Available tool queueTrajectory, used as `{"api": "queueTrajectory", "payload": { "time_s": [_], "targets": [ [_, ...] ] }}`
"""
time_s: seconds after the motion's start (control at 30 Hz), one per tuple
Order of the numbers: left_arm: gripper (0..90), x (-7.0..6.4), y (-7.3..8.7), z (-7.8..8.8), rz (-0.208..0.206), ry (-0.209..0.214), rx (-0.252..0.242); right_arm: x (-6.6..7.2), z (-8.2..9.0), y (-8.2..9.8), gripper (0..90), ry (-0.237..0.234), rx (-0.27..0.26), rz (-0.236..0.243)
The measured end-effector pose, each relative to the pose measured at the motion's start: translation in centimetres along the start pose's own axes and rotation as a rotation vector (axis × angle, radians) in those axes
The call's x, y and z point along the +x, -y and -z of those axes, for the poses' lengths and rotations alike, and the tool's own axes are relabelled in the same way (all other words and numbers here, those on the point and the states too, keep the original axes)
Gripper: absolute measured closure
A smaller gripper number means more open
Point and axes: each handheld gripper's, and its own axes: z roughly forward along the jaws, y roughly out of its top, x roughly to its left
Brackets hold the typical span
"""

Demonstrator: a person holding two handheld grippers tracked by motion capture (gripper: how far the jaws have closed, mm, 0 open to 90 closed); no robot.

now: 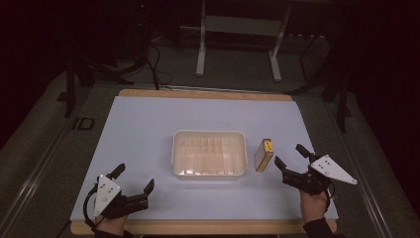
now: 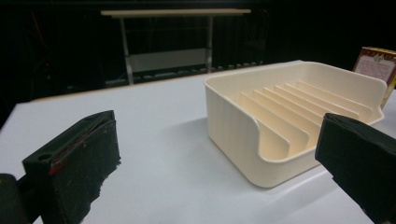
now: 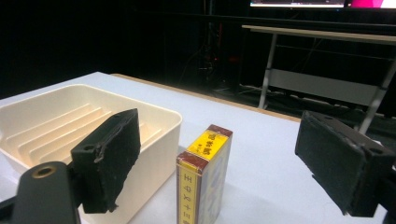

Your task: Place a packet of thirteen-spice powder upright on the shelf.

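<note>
White table mat (image 1: 148,129) covers most of the wooden tabletop (image 1: 208,94), dark room behind with a metal-legged stand (image 1: 237,44).

Cream plastic tray (image 1: 209,154) with ribbed slots sits mid-mat, empty as far as visible. Rigid moulded plastic, looks light, probably slides on the smooth mat if nudged.

Left gripper (image 1: 132,179), near-left corner of the mat, jaws wide apart, nothing between them. Points toward the tray's near-left corner, well apart from it.

Right gripper (image 1: 289,155), near-right side, jaws spread wide, nothing gripped. Small box sits just ahead, lined up with the gap in the right gripper view.

Small carton box (image 1: 264,154) (image 3: 201,182), yellow and maroon print, looks like a card pack. Standing on a narrow edge just beside the tray's right wall, a small gap between them, not clearly touching.

Handling judgement: box is light, stiff cardboard, glossy so a bit slippery, and tall and narrow as it stands, so easy to tip. Best hold is across the two broad faces, mid-height, pads flat. Moderate squeeze only, since thin card can dent. Come in level so the inner jaw clears the tray wall; a bump would knock the box over or shift the tray.
</note>
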Motion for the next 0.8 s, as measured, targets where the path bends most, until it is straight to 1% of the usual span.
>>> {"api": "queueTrajectory", "payload": {
  "time_s": [0.1,0.23,0.27,0.3,0.33,0.37,0.43,0.53,0.6,0.63,0.7,0.73,0.77,0.8],
  "targets": [
    [0.0,0.0,0.1,-0.1,0.008,-0.003,0.005,0.0,-0.1,-0.1,13.9,-0.004,0.005,0.001],
    [0.0,-0.1,0.0,0.0,-0.001,-0.013,0.008,0.1,-0.2,-0.4,13.9,-0.020,0.022,-0.001],
    [0.0,-0.1,0.0,0.1,0.000,-0.010,0.012,0.2,-0.3,-0.7,13.9,-0.020,0.031,0.013],
    [0.0,-0.2,0.0,0.1,0.002,-0.009,0.014,0.2,-0.3,-0.7,13.9,-0.020,0.031,0.013],
    [0.0,-0.2,0.0,0.1,0.007,-0.012,0.013,0.3,-0.3,-0.7,14.0,-0.021,0.042,0.018],
    [0.0,-0.2,0.0,0.2,0.008,-0.012,0.010,0.4,-0.5,-0.8,14.2,-0.032,0.057,0.024],
    [0.0,-0.2,0.0,0.3,0.006,-0.017,0.007,0.4,-0.6,-0.9,14.2,-0.046,0.073,0.020],
    [0.0,-0.2,0.0,0.4,0.010,-0.022,0.004,0.4,-0.8,-1.2,14.1,-0.057,0.080,0.019],
    [0.0,-0.2,0.0,0.4,0.010,-0.024,0.007,0.2,-0.8,-1.6,14.2,-0.057,0.088,0.014],
    [0.0,-0.2,0.0,0.4,0.009,-0.023,0.007,0.2,-0.8,-1.8,14.2,-0.054,0.100,0.012],
    [0.0,-0.2,0.0,0.4,0.010,-0.023,0.006,0.2,-0.8,-1.8,14.2,-0.054,0.100,0.012],
    [0.0,-0.3,0.0,0.3,0.001,-0.021,0.012,-0.2,-0.9,-2.2,14.2,-0.040,0.147,0.016],
    [0.0,-0.3,0.0,0.3,0.002,-0.020,0.013,-0.3,-0.9,-2.4,14.1,-0.037,0.160,0.014],
    [0.0,-0.3,0.0,0.3,0.002,-0.020,0.013,-0.3,-0.9,-2.4,14.1,-0.037,0.160,0.014]
  ]
}}
